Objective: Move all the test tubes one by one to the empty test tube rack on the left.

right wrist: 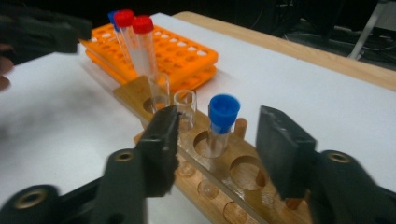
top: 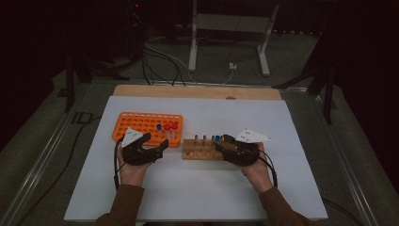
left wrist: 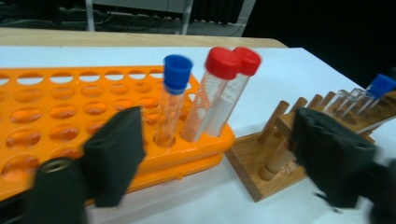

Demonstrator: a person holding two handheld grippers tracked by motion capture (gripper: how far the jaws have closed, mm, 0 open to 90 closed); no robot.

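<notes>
The high view is dim and soft, with the room beyond falling to near black while the white table [top: 197, 188] catches even light from above and casts only faint shadows. Both gripper views are brighter and more saturated. In the left gripper view the red-capped tubes [left wrist: 224, 93] smear with motion blur, and the near black jaws are out of focus in both.

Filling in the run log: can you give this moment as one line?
left tool: open, at orange rack | right tool: open around blue-capped tube in wooden rack | nothing gripped
</notes>
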